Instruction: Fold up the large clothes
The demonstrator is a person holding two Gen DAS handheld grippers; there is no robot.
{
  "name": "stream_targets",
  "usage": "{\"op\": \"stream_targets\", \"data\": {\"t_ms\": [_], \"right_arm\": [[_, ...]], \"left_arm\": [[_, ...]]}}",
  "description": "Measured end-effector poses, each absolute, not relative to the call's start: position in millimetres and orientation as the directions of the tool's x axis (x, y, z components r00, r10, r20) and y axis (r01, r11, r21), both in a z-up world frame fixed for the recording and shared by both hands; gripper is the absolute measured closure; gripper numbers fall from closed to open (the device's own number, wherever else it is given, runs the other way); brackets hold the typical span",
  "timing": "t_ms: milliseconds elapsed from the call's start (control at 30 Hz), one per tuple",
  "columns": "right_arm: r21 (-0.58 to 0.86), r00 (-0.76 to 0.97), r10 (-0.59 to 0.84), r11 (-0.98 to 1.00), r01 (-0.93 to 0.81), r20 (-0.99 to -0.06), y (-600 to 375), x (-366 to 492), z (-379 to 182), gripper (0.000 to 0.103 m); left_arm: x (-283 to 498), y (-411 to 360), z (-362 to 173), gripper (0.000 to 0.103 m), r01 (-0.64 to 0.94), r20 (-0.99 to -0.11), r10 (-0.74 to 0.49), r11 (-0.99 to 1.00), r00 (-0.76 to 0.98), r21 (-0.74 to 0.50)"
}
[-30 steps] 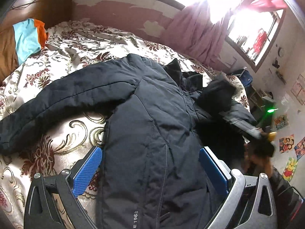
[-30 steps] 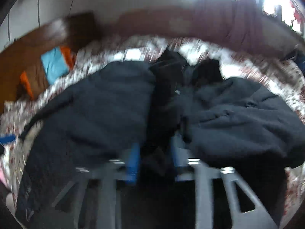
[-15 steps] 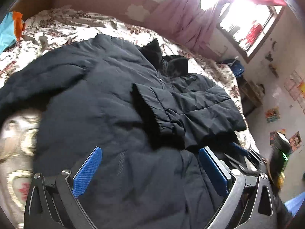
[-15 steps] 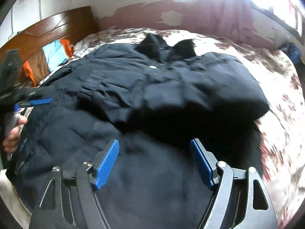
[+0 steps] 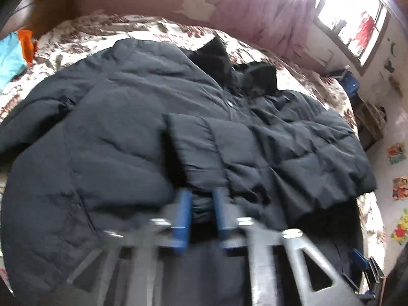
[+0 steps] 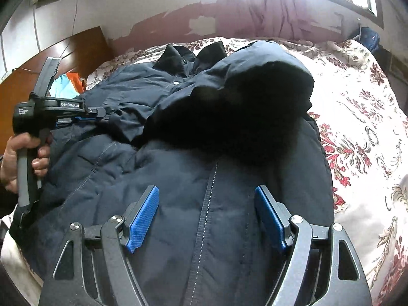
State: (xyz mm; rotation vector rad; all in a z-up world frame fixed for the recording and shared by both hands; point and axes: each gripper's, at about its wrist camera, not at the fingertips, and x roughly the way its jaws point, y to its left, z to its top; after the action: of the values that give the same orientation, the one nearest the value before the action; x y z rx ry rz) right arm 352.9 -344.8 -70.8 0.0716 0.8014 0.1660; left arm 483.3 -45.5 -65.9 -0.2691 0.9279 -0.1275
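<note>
A large dark navy padded jacket (image 5: pixel 122 137) lies spread on the floral bed, collar toward the far wall. Its right sleeve (image 5: pixel 267 148) is folded across the chest. My left gripper (image 5: pixel 201 211) is shut on a fold of the jacket's fabric near the sleeve cuff; the view is blurred by motion. In the right wrist view the jacket (image 6: pixel 204 183) fills the middle, zip line running down the centre. My right gripper (image 6: pixel 206 216) is open and empty, just above the jacket's lower front. The left gripper (image 6: pixel 84 114) shows there at the left, held by a hand.
The floral bedspread (image 6: pixel 357 117) shows bare to the right of the jacket. A wooden headboard (image 6: pixel 76 48) and a blue and orange cloth (image 5: pixel 15 53) are at the far left. Pink curtains (image 5: pixel 267 17) and a bright window are behind the bed.
My left gripper went from open above the jacket to shut on a fold of it. My right gripper let go of the sleeve earlier and stays open, now lower over the jacket.
</note>
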Motion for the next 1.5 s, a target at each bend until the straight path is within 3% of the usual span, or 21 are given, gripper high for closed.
{"op": "stream_targets", "data": {"t_ms": [133,267,400,467,533,667,867,1100,1167,1200,1333,1400,1500], "right_arm": [[0.110,0.716,0.164,0.986,-0.122,-0.679,-341.4,354.6,-59.0,0.031],[0.095,0.766,0.179,0.984,-0.153,-0.617,-325.9,375.5,-32.3,0.031],[0.123,0.761,0.227,0.974,-0.193,-0.607,-298.1,426.4,-23.1,0.031],[0.157,0.744,0.255,0.967,-0.202,-0.618,-285.2,455.2,-27.4,0.036],[0.163,0.717,0.257,0.966,-0.198,-0.648,-270.7,486.8,-36.7,0.049],[0.107,0.674,0.225,0.971,-0.213,-0.704,-239.0,520.9,-60.7,0.066],[0.038,0.590,0.162,0.975,-0.217,-0.791,-209.4,545.7,-100.3,0.069],[0.011,0.576,0.133,0.977,-0.211,-0.806,-202.7,544.7,-115.7,0.068],[0.025,0.580,0.146,0.977,-0.212,-0.801,-206.8,542.5,-113.1,0.066],[0.031,0.585,0.151,0.977,-0.211,-0.797,-207.5,540.1,-111.7,0.062],[0.015,0.602,0.139,0.978,-0.206,-0.786,-208.4,524.9,-102.8,0.026],[-0.020,0.605,0.111,0.979,-0.204,-0.788,-203.3,517.4,-97.4,0.026],[-0.024,0.618,0.115,0.977,-0.212,-0.778,-191.7,503.2,-84.1,0.025]], "left_arm": [[481.0,-34.2,-44.2,0.098,0.005,-0.707,-0.207,0.961,0.677,-0.276],[468.7,-23.8,-10.0,0.098,0.015,-0.621,-0.123,0.984,0.774,-0.176],[466.8,-8.3,4.4,0.098,0.003,-0.593,-0.049,0.997,0.804,-0.078],[465.7,0.0,4.1,0.098,-0.015,-0.594,-0.018,0.999,0.805,-0.050],[464.4,7.2,0.0,0.098,-0.031,-0.599,0.003,0.999,0.801,-0.037],[463.6,20.6,-19.3,0.098,-0.064,-0.636,0.038,0.998,0.771,-0.017],[461.1,32.9,-49.5,0.098,-0.041,-0.686,0.006,0.999,0.728,-0.035],[459.1,47.1,-58.5,0.094,-0.006,-0.667,-0.134,0.979,0.733,-0.203],[456.7,53.2,-59.7,0.083,-0.022,-0.662,-0.149,0.970,0.735,-0.243],[453.3,58.7,-59.9,0.072,-0.030,-0.655,-0.167,0.960,0.737,-0.278],[434.3,78.5,-54.3,0.023,-0.055,-0.602,-0.222,0.912,0.767,-0.407],[421.2,93.8,-49.3,0.016,-0.091,-0.581,-0.207,0.893,0.787,-0.442],[399.8,126.2,-49.0,0.015,-0.157,-0.585,-0.189,0.858,0.789,-0.490]]}}
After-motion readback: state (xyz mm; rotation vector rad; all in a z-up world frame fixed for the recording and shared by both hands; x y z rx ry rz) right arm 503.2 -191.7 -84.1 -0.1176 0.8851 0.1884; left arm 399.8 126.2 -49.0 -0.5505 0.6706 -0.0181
